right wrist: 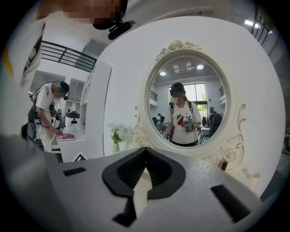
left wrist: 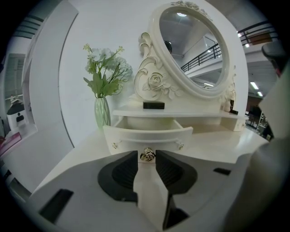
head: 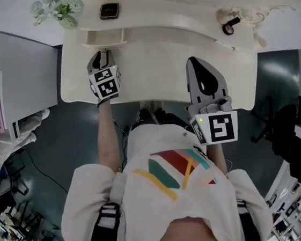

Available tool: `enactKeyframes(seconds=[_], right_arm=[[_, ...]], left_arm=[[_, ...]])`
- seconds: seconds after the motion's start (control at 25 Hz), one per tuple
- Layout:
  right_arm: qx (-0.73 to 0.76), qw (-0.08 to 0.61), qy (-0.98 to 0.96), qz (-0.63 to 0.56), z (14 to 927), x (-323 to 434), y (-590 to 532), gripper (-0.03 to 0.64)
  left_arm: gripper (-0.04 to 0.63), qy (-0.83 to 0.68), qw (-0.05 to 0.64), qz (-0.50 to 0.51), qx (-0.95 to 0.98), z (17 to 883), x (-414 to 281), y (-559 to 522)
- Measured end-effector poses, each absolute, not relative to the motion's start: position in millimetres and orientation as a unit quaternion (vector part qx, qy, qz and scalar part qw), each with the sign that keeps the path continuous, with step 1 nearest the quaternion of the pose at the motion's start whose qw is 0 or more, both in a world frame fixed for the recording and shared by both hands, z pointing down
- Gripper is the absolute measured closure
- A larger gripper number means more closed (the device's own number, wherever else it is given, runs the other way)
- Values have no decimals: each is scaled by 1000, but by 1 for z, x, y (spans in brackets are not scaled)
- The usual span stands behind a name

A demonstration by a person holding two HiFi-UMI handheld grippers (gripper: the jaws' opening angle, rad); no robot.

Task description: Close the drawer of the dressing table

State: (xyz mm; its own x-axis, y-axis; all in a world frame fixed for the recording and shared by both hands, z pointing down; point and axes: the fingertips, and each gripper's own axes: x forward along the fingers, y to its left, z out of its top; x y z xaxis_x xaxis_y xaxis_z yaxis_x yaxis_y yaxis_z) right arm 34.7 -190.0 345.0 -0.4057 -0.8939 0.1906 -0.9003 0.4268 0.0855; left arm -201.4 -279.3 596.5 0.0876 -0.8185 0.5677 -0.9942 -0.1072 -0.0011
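Observation:
The dressing table's small cream drawer (head: pixel 104 37) (left wrist: pixel 147 136) stands pulled out under the mirror shelf. Its gold knob (left wrist: pixel 147 155) sits in the middle of its curved front. My left gripper (head: pixel 102 53) (left wrist: pixel 147 157) is right in front of the drawer, its tips on either side of the knob with a narrow gap showing, so it is open. My right gripper (head: pixel 193 59) (right wrist: pixel 146 152) hovers over the right half of the tabletop (head: pixel 155 62), shut with nothing between its pads, and faces the oval mirror (right wrist: pixel 188 106).
A vase of pale flowers (head: pixel 57 9) (left wrist: pixel 103 86) stands left of the drawer. A small black box (head: pixel 109 10) (left wrist: pixel 153 105) lies on the shelf above it. A black ring-shaped item (head: pixel 231 25) lies at the back right. A person (right wrist: pixel 47 108) stands at a white counter to the left.

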Motion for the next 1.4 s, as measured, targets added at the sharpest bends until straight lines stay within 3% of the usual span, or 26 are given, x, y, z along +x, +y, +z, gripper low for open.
enactKeyframes(seconds=[1.4], right_arm=[[535, 106, -838, 17, 349, 37, -197, 617]], left_arm=[[502, -639, 176, 227, 714, 586, -196, -300]])
